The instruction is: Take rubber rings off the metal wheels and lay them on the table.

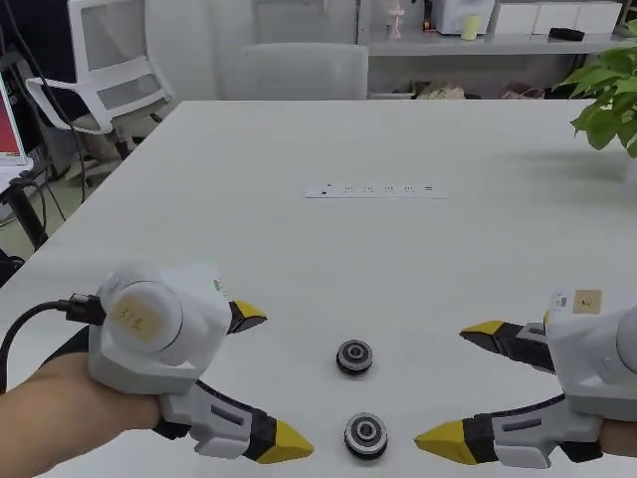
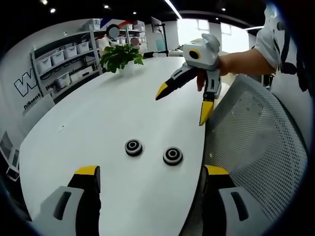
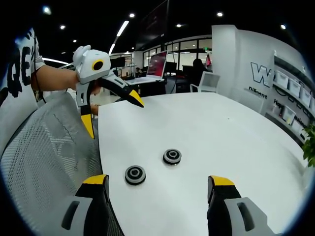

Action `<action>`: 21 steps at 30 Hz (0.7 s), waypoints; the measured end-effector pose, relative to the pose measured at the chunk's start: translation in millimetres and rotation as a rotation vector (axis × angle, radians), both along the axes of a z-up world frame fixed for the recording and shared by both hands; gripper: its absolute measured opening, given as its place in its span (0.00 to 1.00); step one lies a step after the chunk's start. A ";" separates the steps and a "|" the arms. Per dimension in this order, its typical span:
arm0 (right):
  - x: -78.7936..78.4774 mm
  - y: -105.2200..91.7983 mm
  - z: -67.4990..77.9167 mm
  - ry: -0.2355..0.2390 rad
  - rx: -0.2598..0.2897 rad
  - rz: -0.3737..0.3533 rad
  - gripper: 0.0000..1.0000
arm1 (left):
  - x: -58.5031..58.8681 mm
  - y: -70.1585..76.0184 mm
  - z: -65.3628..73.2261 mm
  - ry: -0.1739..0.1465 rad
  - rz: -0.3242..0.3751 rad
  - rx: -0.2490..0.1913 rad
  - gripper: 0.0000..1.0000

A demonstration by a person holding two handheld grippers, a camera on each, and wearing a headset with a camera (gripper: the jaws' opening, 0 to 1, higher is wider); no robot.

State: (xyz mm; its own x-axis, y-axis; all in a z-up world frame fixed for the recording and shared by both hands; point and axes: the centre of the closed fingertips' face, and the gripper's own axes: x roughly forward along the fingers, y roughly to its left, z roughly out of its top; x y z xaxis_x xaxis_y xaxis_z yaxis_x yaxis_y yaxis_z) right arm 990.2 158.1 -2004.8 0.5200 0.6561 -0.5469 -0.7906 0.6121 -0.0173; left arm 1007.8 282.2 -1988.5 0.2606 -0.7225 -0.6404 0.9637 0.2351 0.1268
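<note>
Two small metal wheels with black rubber rings lie flat on the white table (image 1: 299, 249). The farther wheel (image 1: 354, 357) (image 2: 133, 147) (image 3: 172, 156) sits a short way behind the nearer wheel (image 1: 366, 435) (image 2: 173, 155) (image 3: 135, 174), which is close to the front edge. My left gripper (image 1: 269, 379) (image 2: 151, 172) (image 3: 114, 118) hovers open to the left of the wheels, holding nothing. My right gripper (image 1: 458, 383) (image 3: 158, 180) (image 2: 182, 105) hovers open to their right, also with nothing in it. The yellow-tipped jaws of both point inward at the wheels.
A white power strip (image 1: 375, 189) lies mid-table. A potted plant (image 1: 607, 100) (image 2: 119, 56) stands at the far right edge. Office chairs (image 1: 109, 80) stand beyond the far side, and a grey mesh chair (image 2: 251, 137) (image 3: 49, 147) sits at the near edge.
</note>
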 end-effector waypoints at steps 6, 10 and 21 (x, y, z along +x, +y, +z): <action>-2.6 1.0 -4.9 0.011 -0.003 0.010 0.79 | -0.5 -2.8 -5.8 0.009 -0.011 0.008 0.81; -3.3 2.2 -7.3 0.014 -0.005 0.012 0.79 | -1.2 -3.1 -12.4 0.020 -0.019 0.024 0.80; -3.4 7.2 -13.1 0.018 -0.004 0.029 0.78 | -4.6 -6.2 -21.4 0.047 -0.039 0.043 0.79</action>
